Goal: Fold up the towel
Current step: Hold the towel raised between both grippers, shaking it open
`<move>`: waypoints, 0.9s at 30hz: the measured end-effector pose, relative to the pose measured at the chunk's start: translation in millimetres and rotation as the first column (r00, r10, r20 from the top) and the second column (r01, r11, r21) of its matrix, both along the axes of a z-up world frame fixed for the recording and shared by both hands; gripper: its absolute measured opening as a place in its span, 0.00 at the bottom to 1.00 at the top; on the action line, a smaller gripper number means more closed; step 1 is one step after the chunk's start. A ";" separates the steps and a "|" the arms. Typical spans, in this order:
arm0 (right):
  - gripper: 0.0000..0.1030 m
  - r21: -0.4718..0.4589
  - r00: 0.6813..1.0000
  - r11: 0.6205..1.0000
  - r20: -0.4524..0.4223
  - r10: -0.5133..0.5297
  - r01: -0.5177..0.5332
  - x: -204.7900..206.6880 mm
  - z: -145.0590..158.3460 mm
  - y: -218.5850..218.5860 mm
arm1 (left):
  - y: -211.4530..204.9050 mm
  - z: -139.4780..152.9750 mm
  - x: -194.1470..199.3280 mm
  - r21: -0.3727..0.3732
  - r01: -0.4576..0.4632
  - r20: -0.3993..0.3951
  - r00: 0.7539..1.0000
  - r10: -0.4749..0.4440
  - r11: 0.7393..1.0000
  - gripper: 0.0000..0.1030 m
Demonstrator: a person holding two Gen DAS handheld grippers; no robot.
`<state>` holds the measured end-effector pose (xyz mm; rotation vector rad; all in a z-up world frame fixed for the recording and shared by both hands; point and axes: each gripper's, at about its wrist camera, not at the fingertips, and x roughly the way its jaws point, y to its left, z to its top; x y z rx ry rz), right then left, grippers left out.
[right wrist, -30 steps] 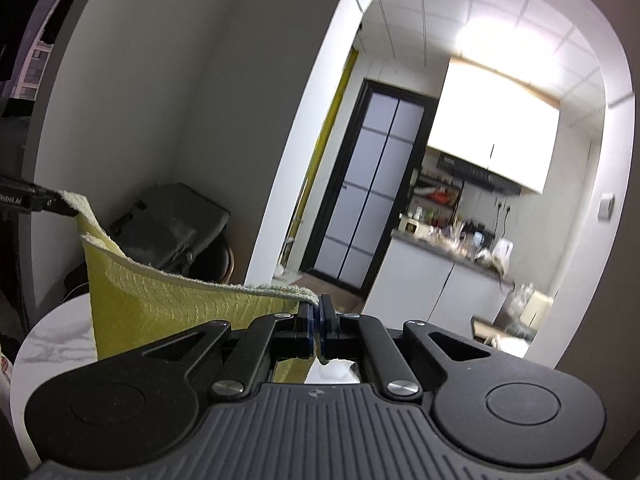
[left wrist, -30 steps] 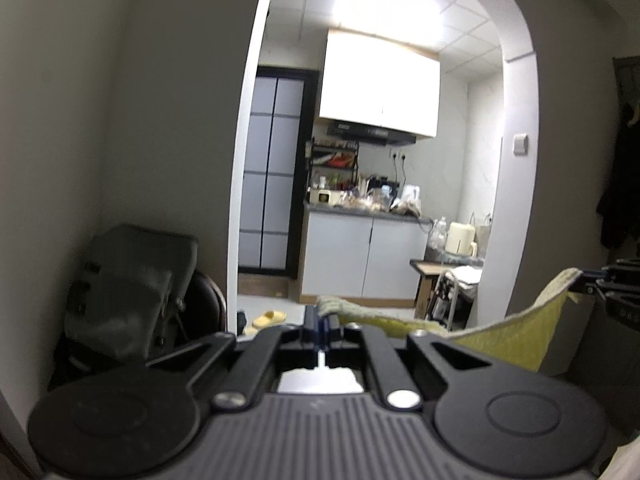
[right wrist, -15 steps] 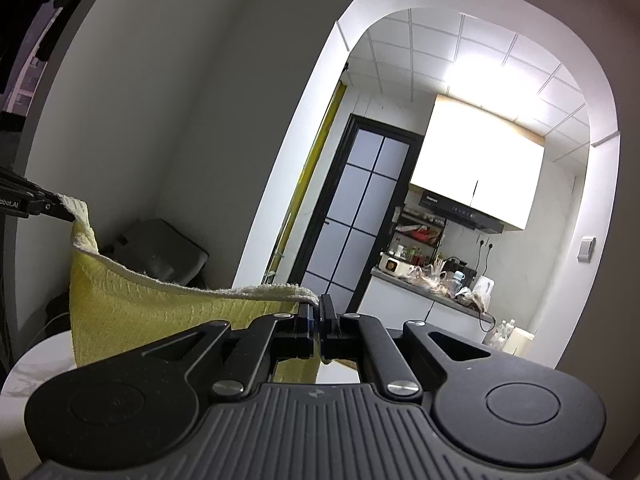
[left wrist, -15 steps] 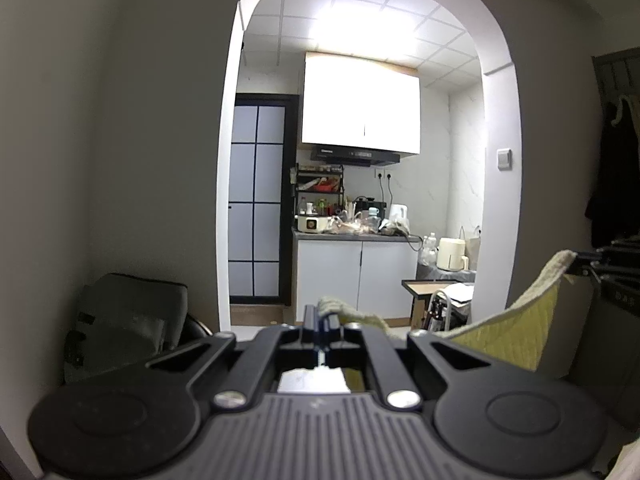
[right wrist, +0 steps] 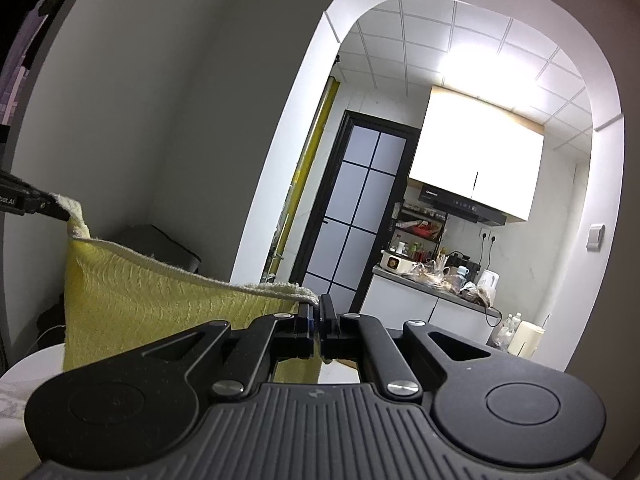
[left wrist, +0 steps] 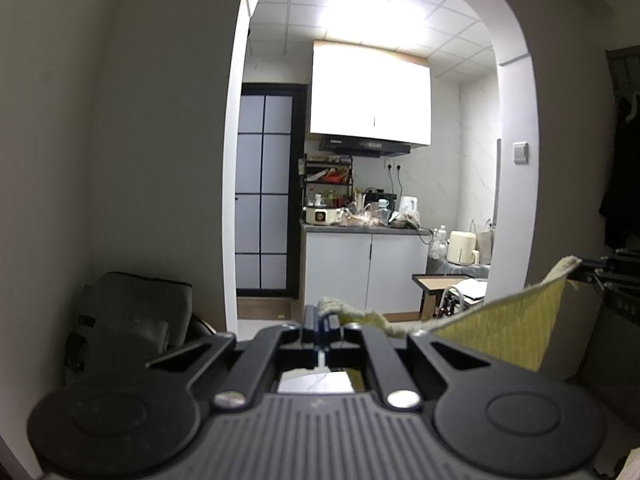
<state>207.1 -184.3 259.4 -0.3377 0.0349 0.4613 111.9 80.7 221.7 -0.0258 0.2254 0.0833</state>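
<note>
Both grippers, left gripper [left wrist: 321, 322] and right gripper [right wrist: 316, 312], have risen, jaws pinching the yellow towel's [right wrist: 160, 304] top corners; it hangs spread, ready for folding.

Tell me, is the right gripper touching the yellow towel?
Touching. The right wrist view shows the right gripper pinching the towel at its corner.

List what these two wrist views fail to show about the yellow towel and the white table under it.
- Towel: its lower part is hidden by the right hand-held gripper body in the right wrist view, and by the left hand-held gripper body in the left wrist view.
- Table: only a sliver shows, cut by the frame edge; what lies on it is unseen.
</note>
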 end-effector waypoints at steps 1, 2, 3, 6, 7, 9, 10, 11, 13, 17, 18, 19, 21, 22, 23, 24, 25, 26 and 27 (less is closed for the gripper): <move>0.03 -0.005 1.000 1.000 0.001 0.002 -0.002 4.4 -1.4 1.9 | 2.5 -0.3 4.5 0.008 -0.004 -0.003 1.000 0.004 1.000 0.03; 0.03 -0.008 1.000 1.000 0.000 0.003 -0.003 6.1 -4.7 3.5 | 5.4 -0.9 9.7 0.013 -0.008 -0.006 1.000 0.008 1.000 0.03; 0.03 -0.010 1.000 1.000 -0.002 0.005 -0.005 7.4 -8.2 5.1 | 8.1 -0.9 15.0 0.017 -0.010 -0.009 1.000 0.010 1.000 0.03; 0.03 -0.024 1.000 1.000 -0.008 0.007 -0.007 29.0 -11.6 15.3 | 14.9 4.5 32.4 0.023 -0.012 -0.014 1.000 0.013 1.000 0.03; 0.03 -0.028 1.000 1.000 -0.010 0.007 -0.007 36.2 -12.1 18.2 | 17.2 6.3 38.2 0.025 -0.013 -0.016 1.000 0.013 1.000 0.02; 0.03 -0.028 1.000 1.000 -0.016 0.006 -0.007 48.7 -11.5 23.1 | 21.7 9.8 49.7 0.029 -0.014 -0.019 1.000 0.015 0.999 0.02; 0.03 -0.022 1.000 1.000 -0.023 0.007 -0.008 58.2 -8.8 25.7 | 24.0 11.6 55.5 0.032 -0.015 -0.021 1.000 0.016 0.999 0.02; 0.03 -0.021 1.000 1.000 -0.021 0.006 -0.007 64.2 -6.1 28.0 | 26.3 13.4 61.3 0.034 -0.016 -0.022 1.000 0.016 0.999 0.02; 0.03 -0.019 1.000 1.000 -0.010 0.004 -0.004 77.1 1.5 32.8 | 30.8 17.0 72.9 0.038 -0.017 -0.026 1.000 0.018 0.999 0.03; 0.03 -0.010 1.000 1.000 0.018 -0.005 0.005 94.7 12.5 37.5 | 37.9 21.5 90.7 0.044 -0.020 -0.031 0.999 0.021 0.999 0.03; 0.03 -0.012 1.000 1.000 0.023 -0.006 0.006 98.4 13.4 39.1 | 38.7 21.2 92.4 0.045 -0.021 -0.031 0.999 0.022 0.999 0.03; 0.03 -0.015 1.000 1.000 0.026 -0.005 0.006 100.5 13.0 40.5 | 39.5 21.0 94.1 0.045 -0.021 -0.032 0.999 0.023 0.999 0.02; 0.03 -0.029 1.000 1.000 0.027 -0.002 0.003 103.2 9.7 44.1 | 41.1 20.5 97.4 0.046 -0.023 -0.033 0.999 0.025 0.999 0.02; 0.03 -0.038 1.000 0.999 0.026 0.000 0.001 104.1 7.6 45.9 | 41.9 20.3 99.1 0.047 -0.024 -0.033 0.999 0.026 0.999 0.02; 0.03 -0.047 1.000 0.999 0.022 0.001 0.000 104.4 4.6 47.5 | 42.7 20.0 100.8 0.047 -0.025 -0.034 0.999 0.026 0.999 0.02; 0.03 -0.057 1.000 0.998 0.017 0.003 -0.002 104.6 1.5 49.0 | 43.5 19.8 102.5 0.048 -0.026 -0.034 0.999 0.027 0.999 0.02; 0.03 -0.067 1.000 0.998 0.013 0.004 -0.003 104.8 -1.7 50.5 | 44.1 18.6 103.5 0.047 -0.026 -0.037 0.999 0.028 0.999 0.02; 0.03 -0.073 1.000 0.997 0.005 0.005 -0.005 105.5 -4.2 51.0 | 44.4 15.0 102.8 0.046 -0.025 -0.046 0.999 0.028 0.999 0.02; 0.03 -0.079 1.000 0.997 -0.003 0.007 -0.007 106.2 -6.7 51.4 | 44.7 11.2 101.9 0.045 -0.025 -0.055 0.998 0.027 0.999 0.02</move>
